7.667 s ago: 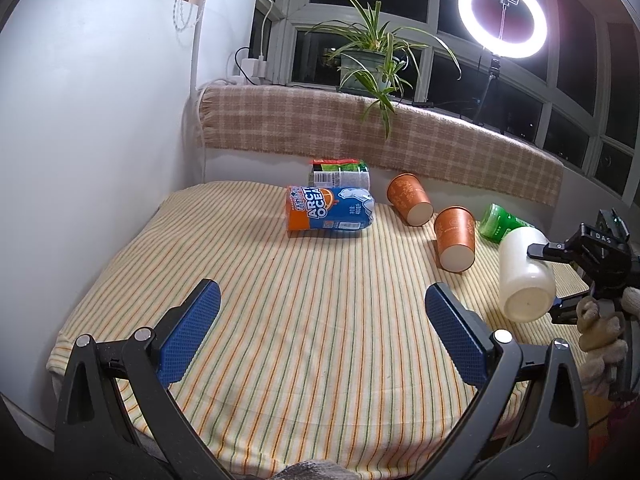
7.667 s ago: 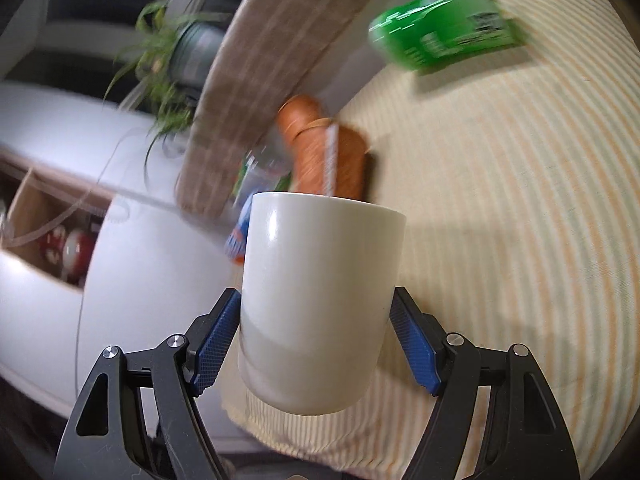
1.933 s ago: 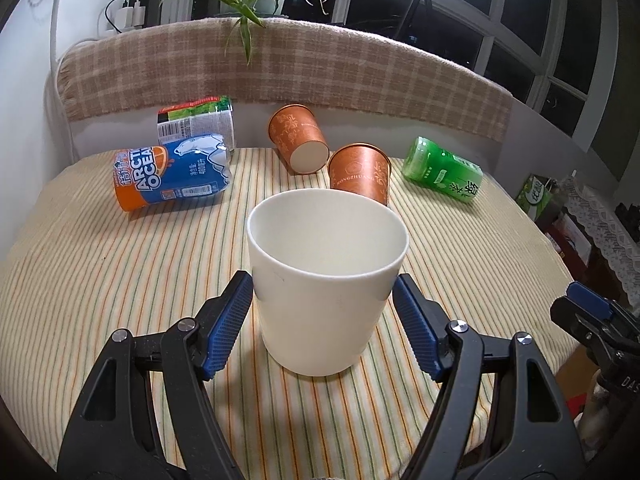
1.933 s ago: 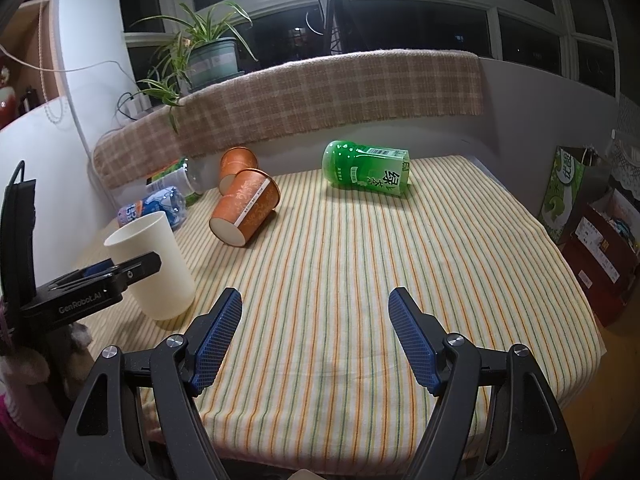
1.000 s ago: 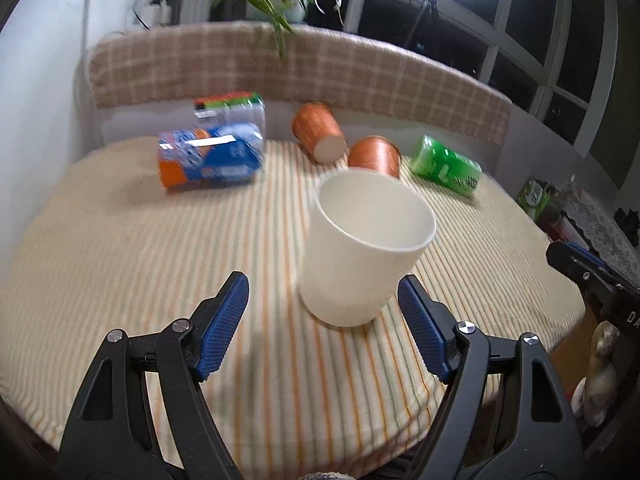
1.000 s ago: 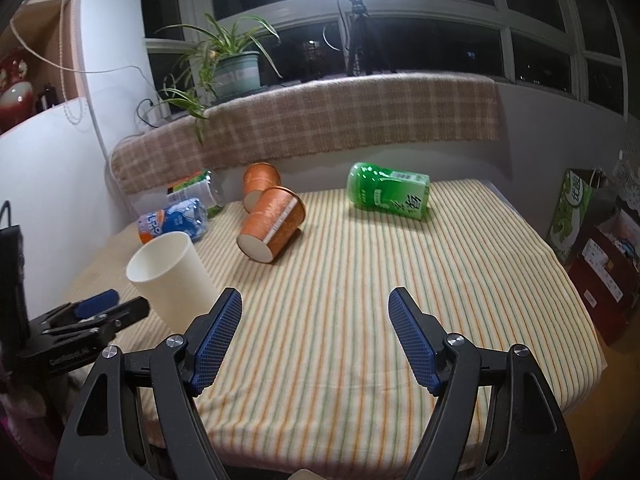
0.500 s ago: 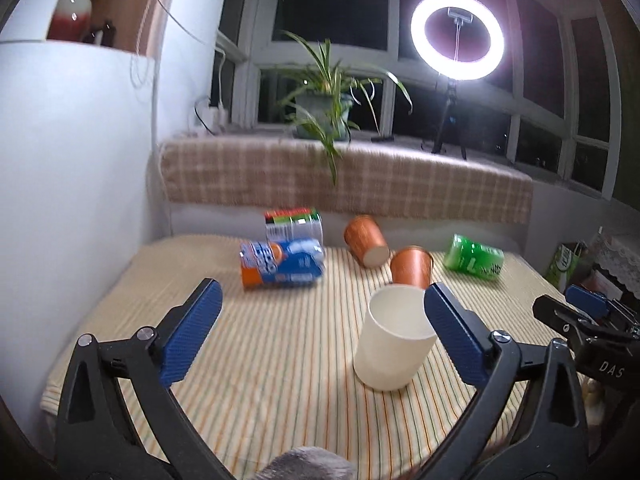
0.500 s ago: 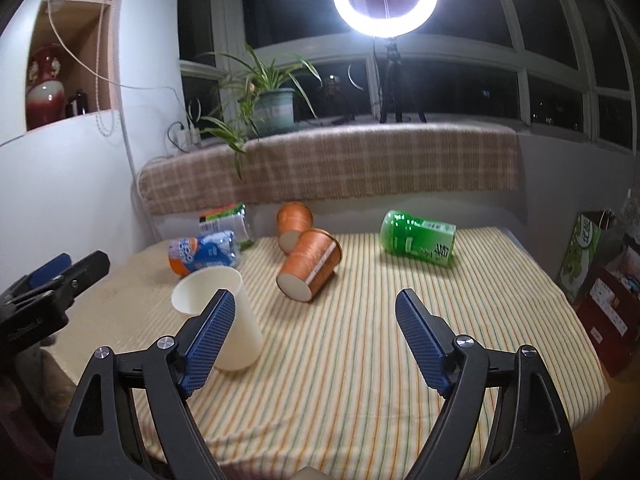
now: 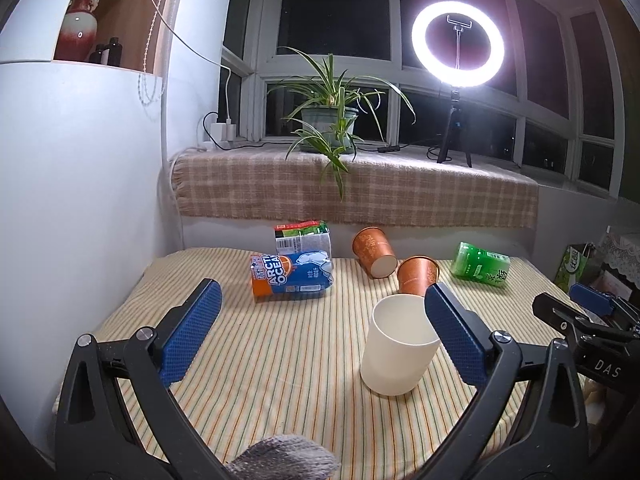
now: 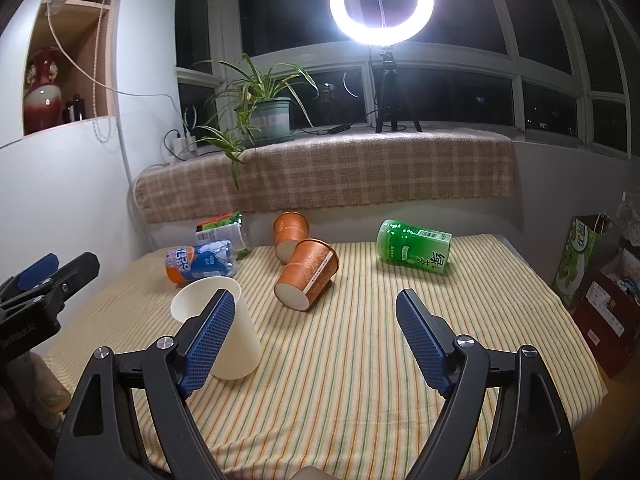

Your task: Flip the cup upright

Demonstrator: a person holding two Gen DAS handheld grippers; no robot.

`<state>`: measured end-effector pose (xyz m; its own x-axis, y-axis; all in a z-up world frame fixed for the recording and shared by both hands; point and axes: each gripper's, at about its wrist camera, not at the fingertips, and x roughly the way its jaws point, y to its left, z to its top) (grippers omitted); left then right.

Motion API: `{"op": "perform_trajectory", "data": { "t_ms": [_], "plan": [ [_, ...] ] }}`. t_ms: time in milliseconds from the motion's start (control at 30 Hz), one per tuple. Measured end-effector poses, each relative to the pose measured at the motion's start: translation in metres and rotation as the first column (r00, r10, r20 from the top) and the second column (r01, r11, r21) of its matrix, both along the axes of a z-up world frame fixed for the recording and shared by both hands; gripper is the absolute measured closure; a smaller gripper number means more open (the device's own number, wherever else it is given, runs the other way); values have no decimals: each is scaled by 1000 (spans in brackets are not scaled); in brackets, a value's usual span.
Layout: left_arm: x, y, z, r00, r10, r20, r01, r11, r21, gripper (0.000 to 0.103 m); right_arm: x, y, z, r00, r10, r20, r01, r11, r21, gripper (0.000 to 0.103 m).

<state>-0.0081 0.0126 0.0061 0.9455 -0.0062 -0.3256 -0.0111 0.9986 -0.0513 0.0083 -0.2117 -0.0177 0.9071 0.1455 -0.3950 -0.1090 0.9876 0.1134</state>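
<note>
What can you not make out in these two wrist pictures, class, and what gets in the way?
1. White cup: in the right wrist view, one side is hidden behind the right claw's blue finger.
2. Green-labelled carton: in the left wrist view, the Arctic Ocean bottle covers its lower part.
3. Green bottle: its small print is too small to read.

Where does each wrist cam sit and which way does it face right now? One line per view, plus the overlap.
Left wrist: on the left gripper, open, facing the window; right gripper at right edge.
Right wrist: on the right gripper, open, same heading; left gripper at left edge.
Shared: upright white cup, two tipped orange cups, striped table.
</note>
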Motion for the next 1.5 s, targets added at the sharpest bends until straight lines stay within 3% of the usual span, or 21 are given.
{"op": "perform_trajectory", "data": {
  "t_ms": [1500],
  "plan": [
    [3,-1,-3,1000,-1,-15,1,1000,4,0,8,-5,1,999,-12,-38,13,1000,14,20]
  ]
}}
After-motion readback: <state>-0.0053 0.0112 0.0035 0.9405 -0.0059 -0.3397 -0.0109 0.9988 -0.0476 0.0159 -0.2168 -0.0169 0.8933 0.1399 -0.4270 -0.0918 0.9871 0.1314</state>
